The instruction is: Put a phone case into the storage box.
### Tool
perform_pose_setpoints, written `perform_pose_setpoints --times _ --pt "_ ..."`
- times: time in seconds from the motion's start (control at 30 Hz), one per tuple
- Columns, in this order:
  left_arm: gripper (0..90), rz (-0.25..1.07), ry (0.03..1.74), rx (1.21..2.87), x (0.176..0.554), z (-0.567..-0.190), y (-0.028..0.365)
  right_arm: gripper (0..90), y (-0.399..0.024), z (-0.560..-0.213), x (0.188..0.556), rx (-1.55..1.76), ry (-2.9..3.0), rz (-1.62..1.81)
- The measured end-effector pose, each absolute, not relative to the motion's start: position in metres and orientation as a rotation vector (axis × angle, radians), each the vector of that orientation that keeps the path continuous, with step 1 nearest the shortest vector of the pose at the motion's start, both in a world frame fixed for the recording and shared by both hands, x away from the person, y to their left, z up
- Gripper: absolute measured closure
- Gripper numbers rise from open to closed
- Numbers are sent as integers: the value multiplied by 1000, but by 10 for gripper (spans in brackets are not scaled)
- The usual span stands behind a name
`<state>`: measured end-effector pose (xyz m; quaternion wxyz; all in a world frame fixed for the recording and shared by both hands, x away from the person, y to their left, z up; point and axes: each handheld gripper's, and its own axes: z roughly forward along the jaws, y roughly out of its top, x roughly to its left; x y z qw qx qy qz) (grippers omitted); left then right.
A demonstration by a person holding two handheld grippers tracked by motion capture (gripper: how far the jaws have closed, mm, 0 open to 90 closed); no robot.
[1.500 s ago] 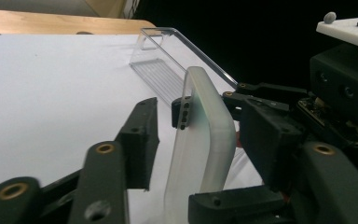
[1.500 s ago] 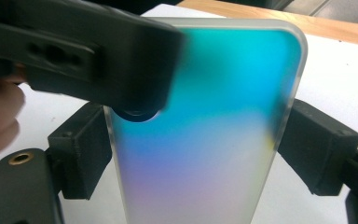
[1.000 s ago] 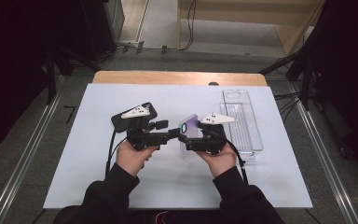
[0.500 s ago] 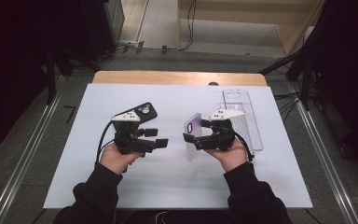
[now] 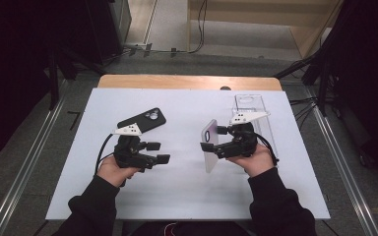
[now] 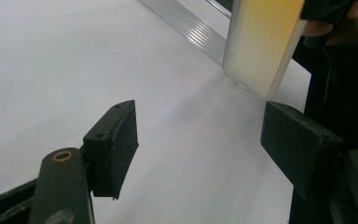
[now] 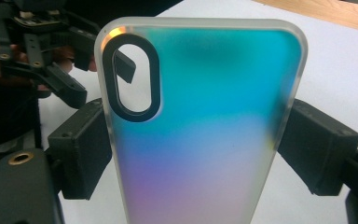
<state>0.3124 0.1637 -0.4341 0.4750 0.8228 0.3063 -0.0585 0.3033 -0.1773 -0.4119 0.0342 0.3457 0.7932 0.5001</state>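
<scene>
phone case [image 7: 200, 121]: translucent frosted plastic, smooth, showing an iridescent teal-to-violet sheen; camera cutout rimmed in glossy black. right gripper [image 7: 193, 149] pads looking like matt black plastic, faintly grainy. table top [image 5: 187, 196] reading as matt white, smooth. black phone [image 5: 142, 119] showing a glossy back. clear box [image 5: 256, 110] looking like glossy transparent plastic.

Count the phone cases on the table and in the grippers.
2: an iridescent case clamped in the right gripper, and a black case lying flat beyond the left gripper.

The phone case [image 7: 200, 135] shimmers teal to pink with a black camera ring, over a white table [image 5: 187, 191].
</scene>
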Motion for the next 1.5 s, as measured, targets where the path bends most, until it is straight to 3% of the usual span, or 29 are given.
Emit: perform_pose_setpoints --times 0.93,1.5 --pt "277 -145 736 2043 296 -445 190 147 -242 -368 296 1163 2322 1547" --pt "277 -134 750 2057 292 -451 197 147 -265 -364 310 1358 2090 1428"
